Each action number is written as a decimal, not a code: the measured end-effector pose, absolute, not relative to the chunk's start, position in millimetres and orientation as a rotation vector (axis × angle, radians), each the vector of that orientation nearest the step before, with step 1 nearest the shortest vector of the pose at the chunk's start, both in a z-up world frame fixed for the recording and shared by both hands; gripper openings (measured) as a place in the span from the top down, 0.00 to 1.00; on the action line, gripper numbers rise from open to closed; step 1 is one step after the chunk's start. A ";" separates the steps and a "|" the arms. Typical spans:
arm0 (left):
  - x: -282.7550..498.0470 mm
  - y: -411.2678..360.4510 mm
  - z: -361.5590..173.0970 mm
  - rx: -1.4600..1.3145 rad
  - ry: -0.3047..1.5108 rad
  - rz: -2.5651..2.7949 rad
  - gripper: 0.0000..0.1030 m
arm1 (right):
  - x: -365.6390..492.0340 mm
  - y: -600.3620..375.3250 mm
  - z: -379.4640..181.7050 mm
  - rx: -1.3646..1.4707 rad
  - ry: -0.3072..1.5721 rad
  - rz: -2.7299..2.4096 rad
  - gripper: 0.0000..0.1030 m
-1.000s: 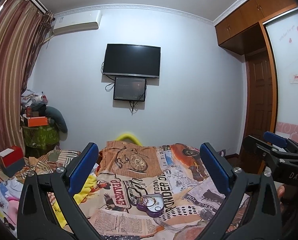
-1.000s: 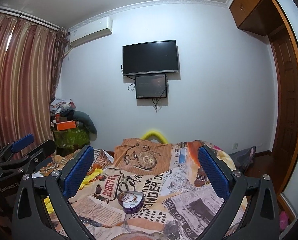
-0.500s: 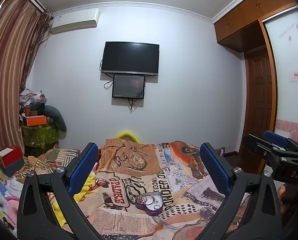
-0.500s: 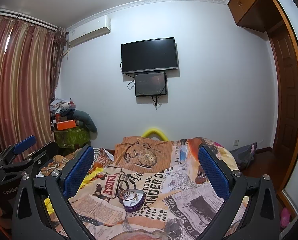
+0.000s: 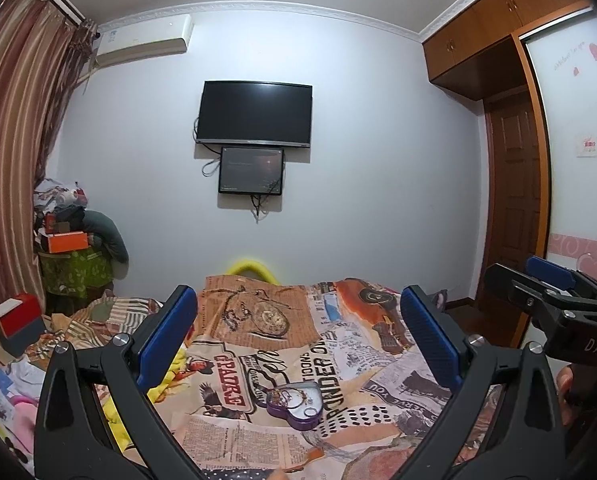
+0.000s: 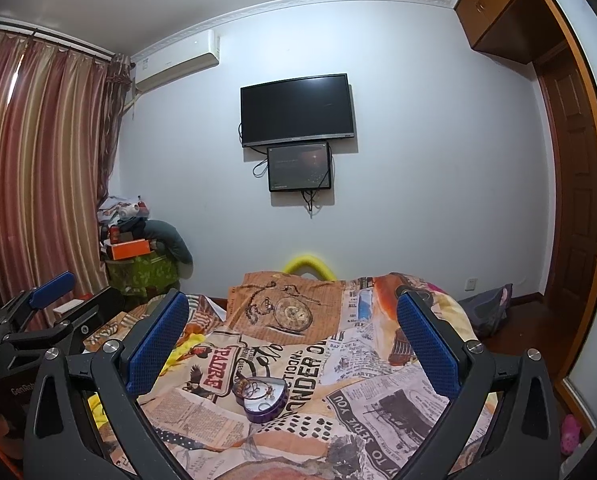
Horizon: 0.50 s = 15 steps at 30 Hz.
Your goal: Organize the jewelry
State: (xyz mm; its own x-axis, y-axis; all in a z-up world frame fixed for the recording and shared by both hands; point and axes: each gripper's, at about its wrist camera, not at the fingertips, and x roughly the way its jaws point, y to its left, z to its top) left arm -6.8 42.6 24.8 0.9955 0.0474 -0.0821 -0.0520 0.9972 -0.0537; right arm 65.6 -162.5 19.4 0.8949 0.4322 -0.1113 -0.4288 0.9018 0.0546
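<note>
A purple heart-shaped jewelry box (image 5: 296, 405) lies open on the bed with a chain and a ring inside; it also shows in the right wrist view (image 6: 261, 398). My left gripper (image 5: 298, 312) is open and empty, held above and short of the box. My right gripper (image 6: 292, 316) is open and empty too, likewise above and short of the box. The right gripper shows at the right edge of the left wrist view (image 5: 546, 292). The left gripper shows at the left edge of the right wrist view (image 6: 50, 300).
The bed carries a newspaper-print cover (image 5: 258, 320). A cluttered green stand (image 5: 74, 268) and curtains (image 5: 10, 140) are at the left. A TV (image 5: 254, 114) hangs on the far wall. A wooden door (image 5: 514, 200) and wardrobe are at the right.
Both views tilted slightly upward; the box sits a little lower in frame. Both grippers stay open.
</note>
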 end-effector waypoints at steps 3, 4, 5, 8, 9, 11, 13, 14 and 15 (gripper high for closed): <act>-7.0 44.0 24.8 -0.064 0.086 0.038 0.01 | 66.3 -162.7 18.4 0.031 0.124 0.447 0.00; -7.0 44.2 24.8 -0.065 0.088 0.037 0.01 | 66.4 -163.1 18.8 0.031 0.126 0.447 0.00; -6.8 43.9 24.7 -0.065 0.089 0.035 0.01 | 66.9 -163.0 19.0 0.032 0.127 0.447 0.00; -6.1 43.5 24.0 -0.062 0.092 0.031 0.01 | 68.0 -163.4 18.4 0.034 0.128 0.447 0.00; -5.7 43.0 23.7 -0.060 0.093 0.030 0.01 | 68.1 -163.5 18.7 0.034 0.129 0.448 0.00; -5.5 43.4 23.4 -0.060 0.095 0.032 0.01 | 68.0 -163.1 17.9 0.033 0.129 0.447 0.00; -4.9 44.4 23.1 -0.065 0.096 0.033 0.01 | 68.2 -162.7 17.7 0.032 0.129 0.444 0.00; -4.7 45.5 23.4 -0.068 0.096 0.032 0.01 | 68.7 -162.8 17.8 0.032 0.131 0.445 0.00; -4.6 46.3 23.3 -0.071 0.096 0.032 0.01 | 69.1 -162.5 17.1 0.032 0.133 0.446 0.00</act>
State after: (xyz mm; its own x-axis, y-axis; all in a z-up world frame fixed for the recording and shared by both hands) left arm -4.6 46.3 23.3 0.9949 0.0283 -0.0968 -0.0351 0.9970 -0.0694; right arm 69.1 -162.5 17.1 0.8938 0.4317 -0.1211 -0.4276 0.9020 0.0597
